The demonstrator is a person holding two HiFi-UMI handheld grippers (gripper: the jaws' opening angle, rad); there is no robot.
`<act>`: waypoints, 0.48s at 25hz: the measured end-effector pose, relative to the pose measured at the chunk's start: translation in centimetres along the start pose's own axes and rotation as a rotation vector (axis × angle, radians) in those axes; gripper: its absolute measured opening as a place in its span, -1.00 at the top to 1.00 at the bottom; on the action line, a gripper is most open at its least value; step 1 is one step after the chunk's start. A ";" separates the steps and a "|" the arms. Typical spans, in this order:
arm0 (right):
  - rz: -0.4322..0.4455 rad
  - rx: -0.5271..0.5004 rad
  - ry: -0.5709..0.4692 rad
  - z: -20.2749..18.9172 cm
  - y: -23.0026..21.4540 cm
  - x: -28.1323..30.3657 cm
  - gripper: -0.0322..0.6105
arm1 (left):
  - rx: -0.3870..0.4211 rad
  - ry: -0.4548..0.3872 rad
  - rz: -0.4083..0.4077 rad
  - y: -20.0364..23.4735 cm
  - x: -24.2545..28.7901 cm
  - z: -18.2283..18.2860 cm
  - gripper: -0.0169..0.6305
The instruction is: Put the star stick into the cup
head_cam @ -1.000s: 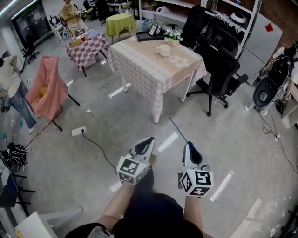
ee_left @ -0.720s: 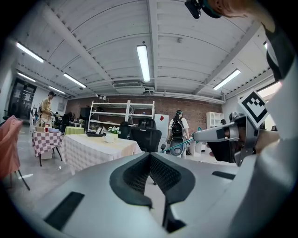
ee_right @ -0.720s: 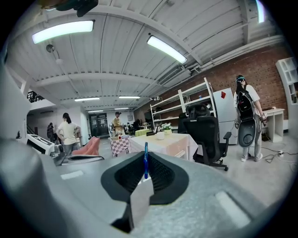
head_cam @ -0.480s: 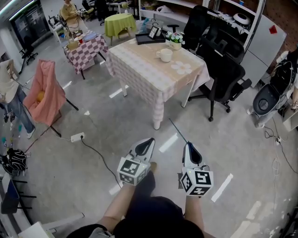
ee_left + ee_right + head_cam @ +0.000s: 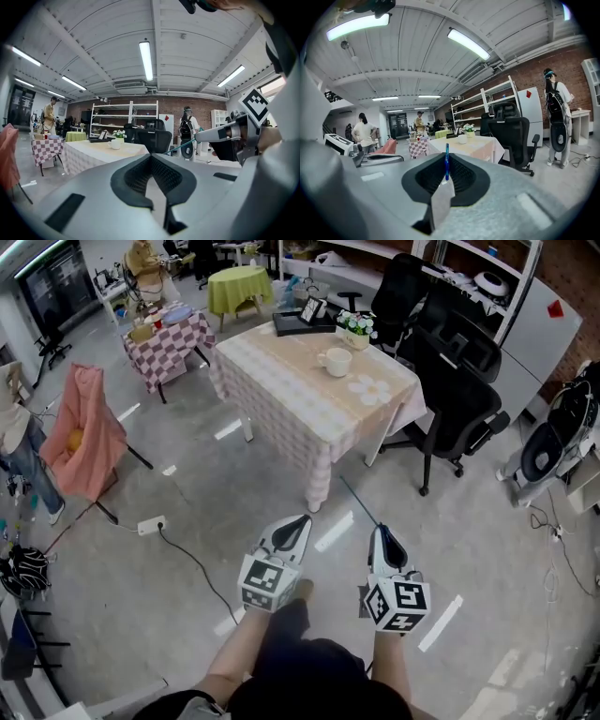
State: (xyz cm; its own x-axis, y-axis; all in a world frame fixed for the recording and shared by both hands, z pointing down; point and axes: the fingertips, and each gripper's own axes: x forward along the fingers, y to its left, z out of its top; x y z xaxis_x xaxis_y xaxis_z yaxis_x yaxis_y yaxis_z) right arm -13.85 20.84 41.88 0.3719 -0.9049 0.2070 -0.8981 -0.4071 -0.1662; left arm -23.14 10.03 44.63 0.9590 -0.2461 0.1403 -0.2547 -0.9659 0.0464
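The right gripper [image 5: 382,532] has its fingers pinched on the thin star stick [image 5: 361,502], well apart from the desk [image 5: 281,381]. There stands the white cup [image 5: 335,361], its inside unreadable. The left gripper [image 5: 300,521] has its fingers closed, empty.

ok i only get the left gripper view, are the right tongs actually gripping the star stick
Observer: Yes. In the right gripper view the right tongs are shut on the star stick, with its blue shaft standing up between them.
Operator: and where's the cup sitting
Observer: The head view shows the white cup on the table, between the flower pot and a daisy-shaped mat.
Operator: anything on the floor
Observer: A white power strip with its cable lies on the floor, left of the tongs.
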 end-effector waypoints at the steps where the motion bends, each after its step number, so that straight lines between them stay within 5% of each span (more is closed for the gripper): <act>1: -0.002 -0.001 -0.001 0.3 -0.1 0.6 0.84 | 0.002 -0.006 0.002 0.5 0.4 0.4 0.91; 12: -0.015 -0.021 -0.015 3.1 -0.9 7.7 0.84 | 0.032 -0.045 0.031 6.0 4.7 3.7 0.91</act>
State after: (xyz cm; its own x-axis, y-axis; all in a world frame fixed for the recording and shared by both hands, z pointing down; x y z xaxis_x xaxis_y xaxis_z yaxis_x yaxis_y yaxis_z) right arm -9.46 13.81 40.60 0.3882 -0.9007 0.1949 -0.8972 -0.4177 -0.1434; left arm -19.66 2.76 41.94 0.9556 -0.2782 0.0968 -0.2805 -0.9598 0.0107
